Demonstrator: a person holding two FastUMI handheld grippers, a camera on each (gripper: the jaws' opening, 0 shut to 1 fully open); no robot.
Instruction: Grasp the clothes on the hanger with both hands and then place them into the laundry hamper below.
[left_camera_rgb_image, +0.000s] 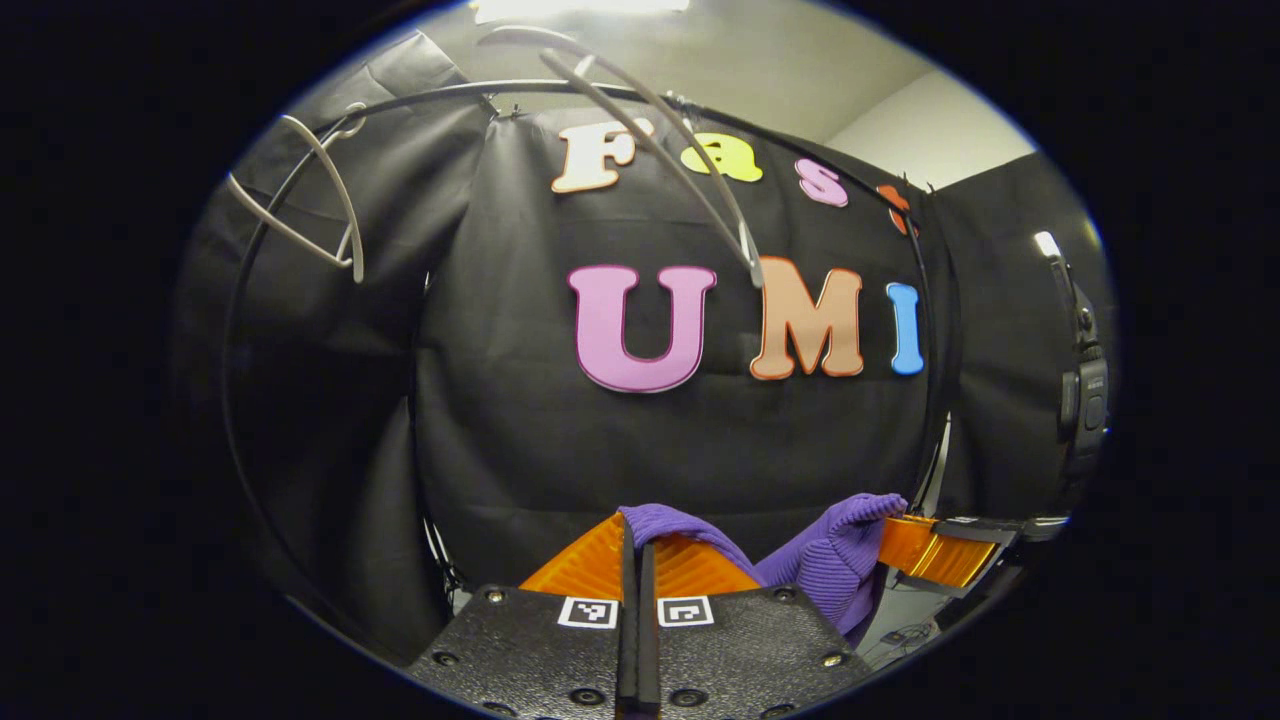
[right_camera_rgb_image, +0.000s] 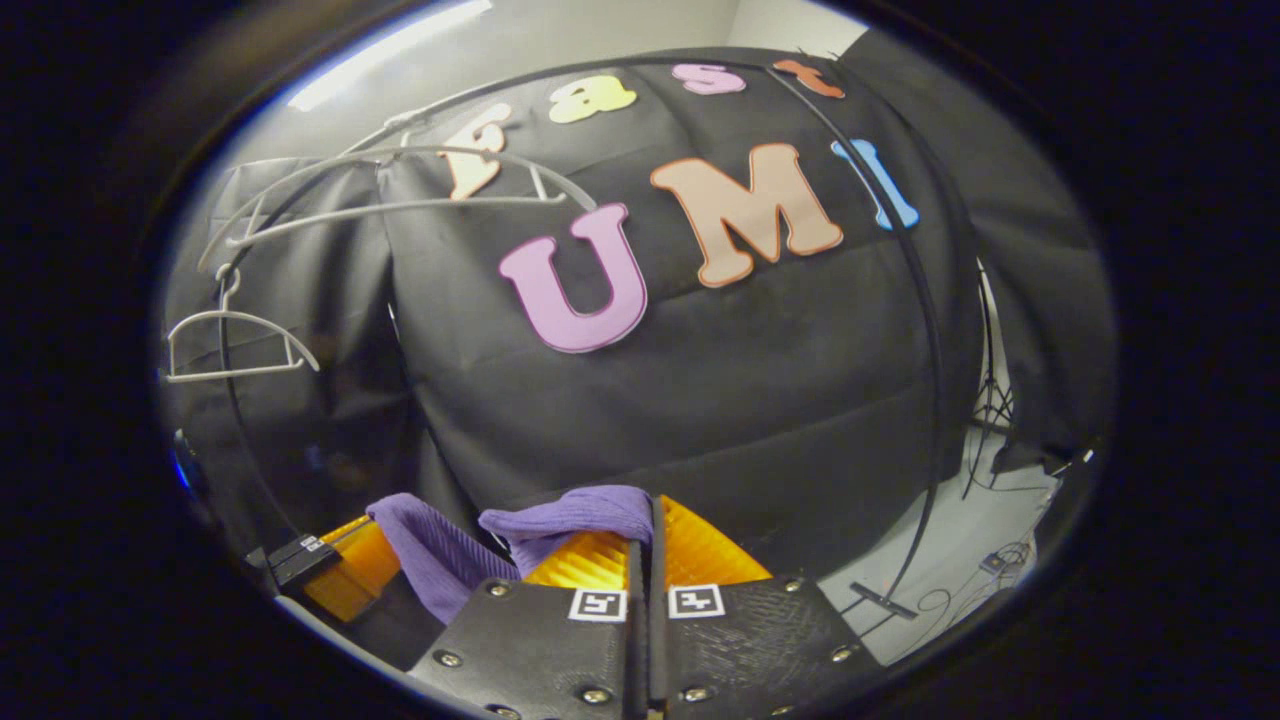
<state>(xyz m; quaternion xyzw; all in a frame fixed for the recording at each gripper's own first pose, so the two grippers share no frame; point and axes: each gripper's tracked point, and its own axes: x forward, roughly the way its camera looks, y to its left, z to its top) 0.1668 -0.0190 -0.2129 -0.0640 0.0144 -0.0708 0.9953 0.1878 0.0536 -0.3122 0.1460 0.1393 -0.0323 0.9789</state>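
Two bare hangers (right_camera_rgb_image: 235, 345) overhead; both grippers' jaws pinch one purple garment (left_camera_rgb_image: 835, 560)

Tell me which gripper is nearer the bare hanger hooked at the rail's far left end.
Left, judging by apparent size. The left gripper sees that hanger larger, up-left; from the right gripper it looks smaller. Both clamp the purple garment.

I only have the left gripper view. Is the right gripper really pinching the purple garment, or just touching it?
Observer: Pinching. In the right gripper view, the right gripper has its fingers closed on a fold of the garment.
Operator: What's on the floor on that side?
Observer: Cables lie there, below a tripod by the cloth wall.
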